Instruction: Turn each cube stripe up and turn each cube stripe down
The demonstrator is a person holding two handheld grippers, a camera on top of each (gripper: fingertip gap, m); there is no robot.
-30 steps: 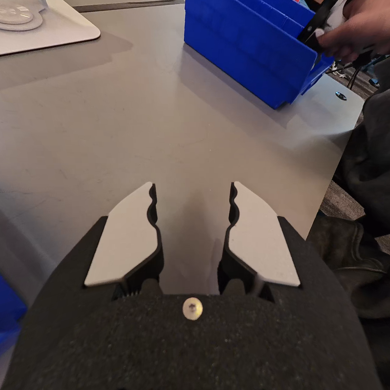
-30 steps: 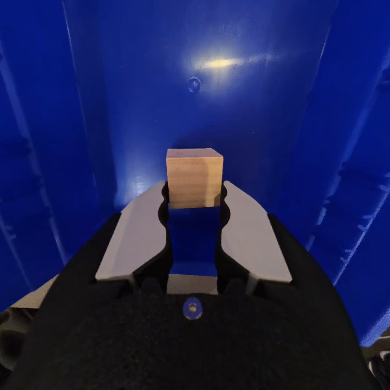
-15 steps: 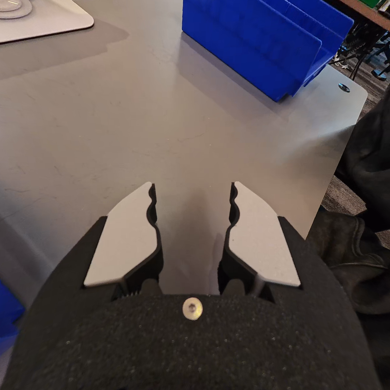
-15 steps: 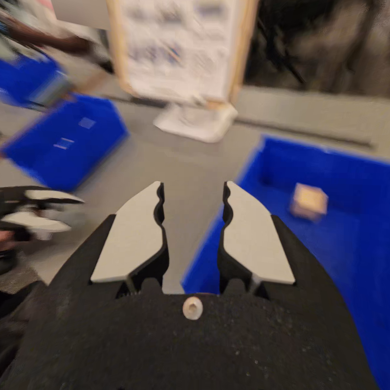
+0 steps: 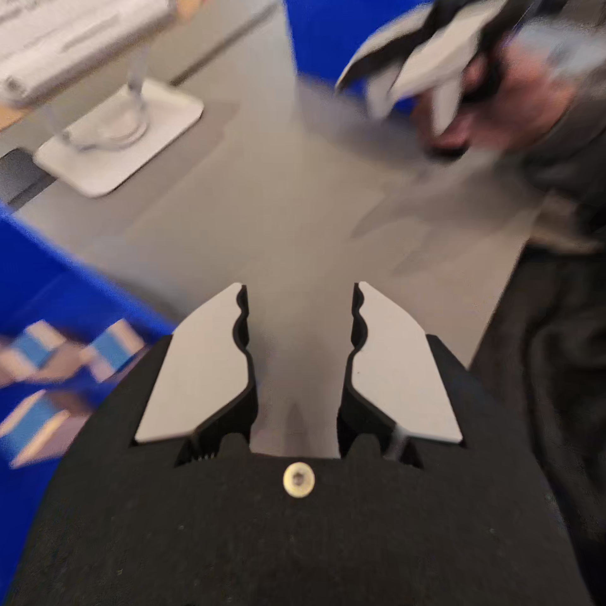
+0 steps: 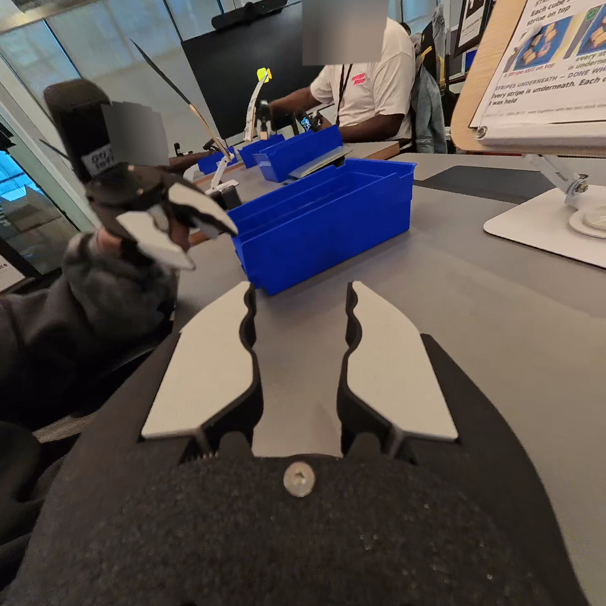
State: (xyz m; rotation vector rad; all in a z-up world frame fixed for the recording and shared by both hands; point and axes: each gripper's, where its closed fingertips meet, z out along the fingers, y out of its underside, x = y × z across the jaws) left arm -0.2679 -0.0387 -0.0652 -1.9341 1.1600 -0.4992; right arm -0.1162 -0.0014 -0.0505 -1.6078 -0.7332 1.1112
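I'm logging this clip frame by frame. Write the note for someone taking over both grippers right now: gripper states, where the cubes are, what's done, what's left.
Left gripper: open, empty, above the grey table.
Right gripper: open, empty, also above the table.
Cubes: several lie in the near blue bin, low on the left of the left wrist view. They are blurred, but blue stripes seem to face up.
A second blue bin stands farther off; its inside is hidden.
Done: nothing is held; progress cannot be fully judged.
Left: probably turning those cubes stripe down, after a sharper look.
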